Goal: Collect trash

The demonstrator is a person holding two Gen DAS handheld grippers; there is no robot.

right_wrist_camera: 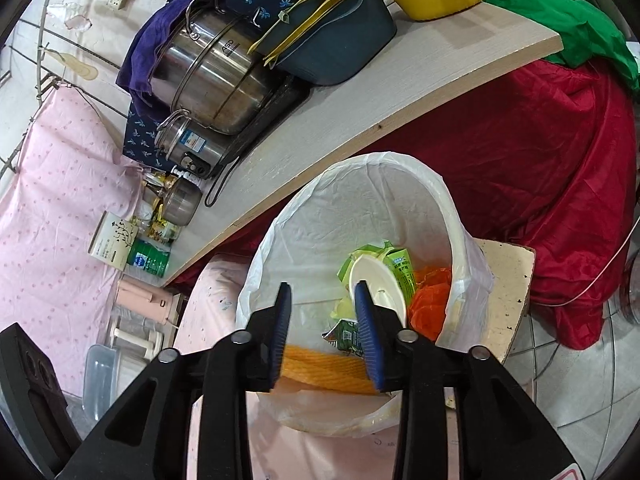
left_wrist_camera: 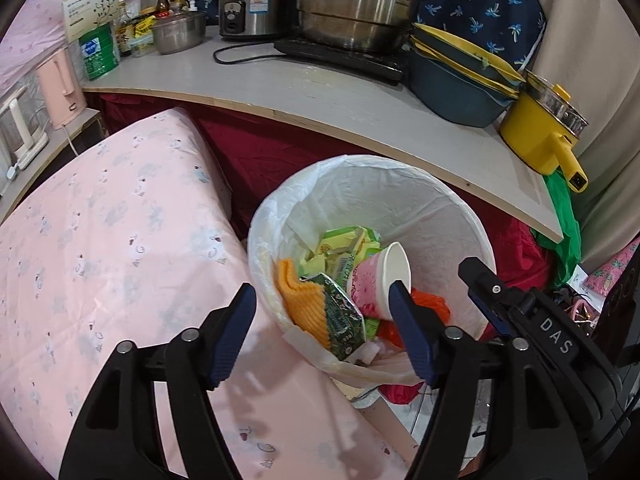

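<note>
- My left hand-held gripper (left_wrist_camera: 320, 312) hangs released, jaws wide, nothing clamped; the paper cup (left_wrist_camera: 380, 280) lies on its side just beyond the right-side pad.
- My right hand-held gripper (right_wrist_camera: 324, 312) is part open and empty, poised above the white-lined trash bin (right_wrist_camera: 460, 240).
- The cup rests inside the bin with the green cartons (left_wrist_camera: 340, 244) and the orange cloth (left_wrist_camera: 300, 300).
- Only the left view shows the pink floral bedding (left_wrist_camera: 100, 240); only the right view shows the tiled floor (right_wrist_camera: 580, 380) and the red cloth (right_wrist_camera: 540, 152) beneath the tabletop (left_wrist_camera: 320, 92).
</note>
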